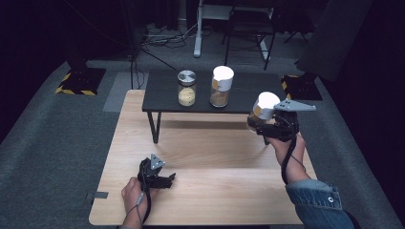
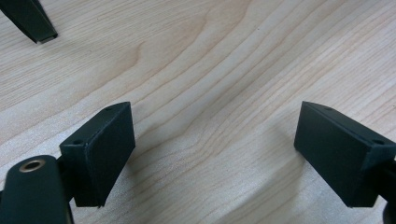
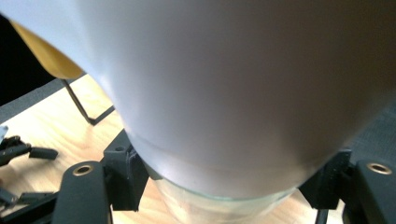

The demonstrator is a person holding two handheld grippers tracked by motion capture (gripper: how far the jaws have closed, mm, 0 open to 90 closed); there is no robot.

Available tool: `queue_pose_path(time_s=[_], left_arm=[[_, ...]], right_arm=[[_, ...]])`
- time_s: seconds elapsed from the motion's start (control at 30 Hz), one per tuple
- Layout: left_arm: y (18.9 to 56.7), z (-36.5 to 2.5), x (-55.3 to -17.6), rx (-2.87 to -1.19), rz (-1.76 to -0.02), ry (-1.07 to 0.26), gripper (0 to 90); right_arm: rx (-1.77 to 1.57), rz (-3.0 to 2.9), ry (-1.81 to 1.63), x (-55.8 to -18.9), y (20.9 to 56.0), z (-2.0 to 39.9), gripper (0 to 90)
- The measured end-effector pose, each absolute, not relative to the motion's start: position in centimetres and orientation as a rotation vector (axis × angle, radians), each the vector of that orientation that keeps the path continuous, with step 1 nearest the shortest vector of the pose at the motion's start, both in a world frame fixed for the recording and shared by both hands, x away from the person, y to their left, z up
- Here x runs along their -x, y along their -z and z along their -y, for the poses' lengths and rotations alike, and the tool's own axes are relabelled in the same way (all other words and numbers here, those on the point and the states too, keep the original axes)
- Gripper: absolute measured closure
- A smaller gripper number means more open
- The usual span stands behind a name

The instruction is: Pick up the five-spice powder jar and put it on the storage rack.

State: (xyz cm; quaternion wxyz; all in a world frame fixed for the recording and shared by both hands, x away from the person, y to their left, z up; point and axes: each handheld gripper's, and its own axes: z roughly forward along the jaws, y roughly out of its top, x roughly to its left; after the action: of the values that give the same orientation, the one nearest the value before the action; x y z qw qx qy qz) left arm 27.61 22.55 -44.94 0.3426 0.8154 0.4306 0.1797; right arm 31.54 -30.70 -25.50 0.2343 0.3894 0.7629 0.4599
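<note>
So the right gripper (image 1: pixel 260 123) has its fingers pinched on a white-lidded jar (image 1: pixel 263 109), held in the air over the right side of the wooden worktop (image 1: pixel 205 191), just off the right end of the little black shelf (image 1: pixel 162 95). Two more jars sit on that shelf already: a silver-lidded jar (image 1: pixel 186 88) and a second white-lidded jar (image 1: pixel 221 86). My guess is this one goes up beside them. To do it well, I'd keep it upright, get its base above the shelf edge before moving in, and set it down right of the others without bumping them. The left gripper (image 1: pixel 165 180) rests low on the near worktop, fingers spread, nothing in them.
</note>
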Motion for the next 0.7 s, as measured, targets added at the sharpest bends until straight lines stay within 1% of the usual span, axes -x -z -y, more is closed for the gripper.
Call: queue_pose_path(time_s=[0.3,0.5,0.7], left_arm=[[44.9,-22.6,-27.6,-2.118,-1.122,-0.465,12.4],[45.0,-22.6,-27.6,-2.116,-1.123,-0.465,12.4],[45.0,-22.6,-27.6,-2.116,-1.123,-0.465,12.4]], right_arm=[[-1.092,-2.077,-1.251,-33.7,23.6,30.0,30.2],[-1.128,-2.057,-1.263,-35.2,23.1,29.8,30.2],[-1.116,-2.038,-1.206,-36.4,22.5,29.1,30.1]])
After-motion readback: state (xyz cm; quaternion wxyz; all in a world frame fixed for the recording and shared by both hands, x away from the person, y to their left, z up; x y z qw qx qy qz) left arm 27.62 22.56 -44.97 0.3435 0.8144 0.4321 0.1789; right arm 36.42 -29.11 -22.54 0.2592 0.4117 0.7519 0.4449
